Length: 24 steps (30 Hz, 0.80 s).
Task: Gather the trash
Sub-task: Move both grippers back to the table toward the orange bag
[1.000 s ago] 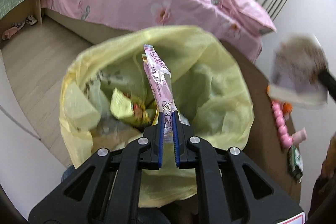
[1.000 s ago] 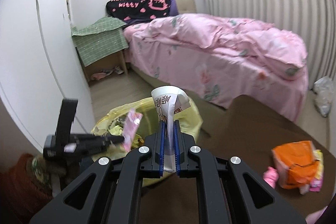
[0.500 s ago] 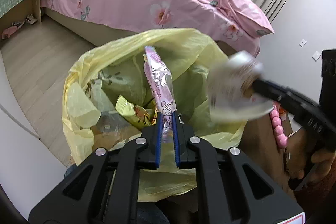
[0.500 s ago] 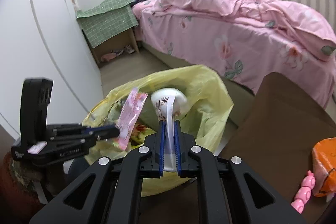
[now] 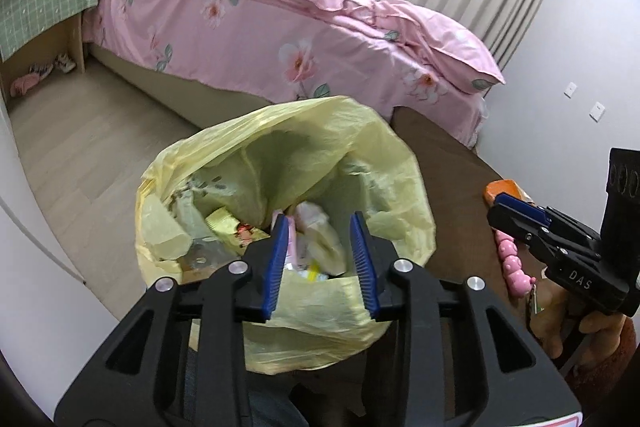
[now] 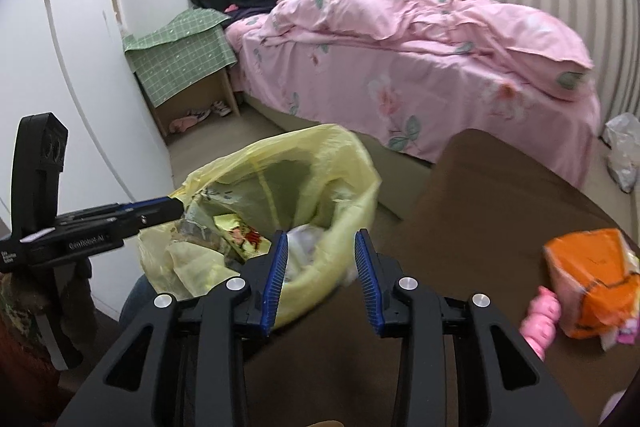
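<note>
A yellow trash bag (image 5: 384,163) stands open beside the brown table; it also shows in the right wrist view (image 6: 344,163). Wrappers and a crumpled white paper (image 5: 312,215) lie inside it. My left gripper (image 5: 319,227) is open and empty over the bag's mouth. My right gripper (image 6: 320,243) is open and empty above the bag's right rim. An orange packet (image 6: 592,279) and a pink toy (image 6: 542,319) lie on the table to the right. The right gripper shows in the left wrist view (image 5: 516,211) near them.
A bed with a pink floral cover (image 5: 280,27) stands behind the bag. A side table with a green checked cloth (image 6: 180,47) is at the back left. The brown table (image 6: 500,207) runs to the right. A white plastic bag (image 6: 624,147) lies on the floor far right.
Both grippers have opened. The pink wrapper left my left gripper and the white paper cup left my right gripper; both now lie in the bag. The right gripper drew back to the right.
</note>
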Tool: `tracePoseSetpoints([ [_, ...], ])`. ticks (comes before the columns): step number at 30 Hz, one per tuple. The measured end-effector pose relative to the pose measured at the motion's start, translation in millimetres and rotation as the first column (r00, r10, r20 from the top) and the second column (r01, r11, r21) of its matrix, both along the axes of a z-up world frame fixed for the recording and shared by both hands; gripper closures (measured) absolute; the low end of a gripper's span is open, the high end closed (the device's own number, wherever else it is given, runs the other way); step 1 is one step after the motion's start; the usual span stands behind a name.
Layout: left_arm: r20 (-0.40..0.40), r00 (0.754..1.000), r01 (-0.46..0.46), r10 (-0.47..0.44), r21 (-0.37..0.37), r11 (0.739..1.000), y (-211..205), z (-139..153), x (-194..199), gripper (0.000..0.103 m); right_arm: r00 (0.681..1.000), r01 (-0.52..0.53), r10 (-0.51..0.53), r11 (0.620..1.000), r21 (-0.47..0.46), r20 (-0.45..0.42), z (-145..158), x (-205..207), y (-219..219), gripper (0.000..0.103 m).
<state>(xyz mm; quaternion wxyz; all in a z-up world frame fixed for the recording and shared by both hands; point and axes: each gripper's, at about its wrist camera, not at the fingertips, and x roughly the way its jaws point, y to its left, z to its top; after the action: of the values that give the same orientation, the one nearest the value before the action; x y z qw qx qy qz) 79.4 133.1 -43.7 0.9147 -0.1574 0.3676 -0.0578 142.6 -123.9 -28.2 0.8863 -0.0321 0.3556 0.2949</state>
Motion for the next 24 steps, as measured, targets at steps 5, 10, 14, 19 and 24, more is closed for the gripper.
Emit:
tracePoseSetpoints([
  [5,0.05,0.996,0.069,-0.071,0.026,0.997,-38,15,-4,0.064,0.994,0.1,-0.101,0.994,0.033,0.046,13,-24,-53,0.069],
  [10,0.085,0.979,0.182,-0.185,0.051,0.982,-95,20,-5,0.062,0.973,0.21,-0.214,0.976,0.048,0.09,17,-52,-112,0.068],
  [14,0.089,0.957,0.271,-0.277,0.075,0.96,-139,18,-2,0.061,0.941,0.315,-0.314,0.949,0.006,0.124,12,-73,-164,0.068],
  [19,0.119,0.88,0.445,-0.461,0.137,0.885,-206,20,5,0.059,0.892,0.437,-0.435,0.9,0.012,0.12,4,-97,-229,0.068],
  [24,0.148,0.74,0.606,-0.656,0.276,0.746,-282,24,25,0.057,0.833,0.541,-0.543,0.84,0.051,0.108,-2,-117,-287,0.061],
])
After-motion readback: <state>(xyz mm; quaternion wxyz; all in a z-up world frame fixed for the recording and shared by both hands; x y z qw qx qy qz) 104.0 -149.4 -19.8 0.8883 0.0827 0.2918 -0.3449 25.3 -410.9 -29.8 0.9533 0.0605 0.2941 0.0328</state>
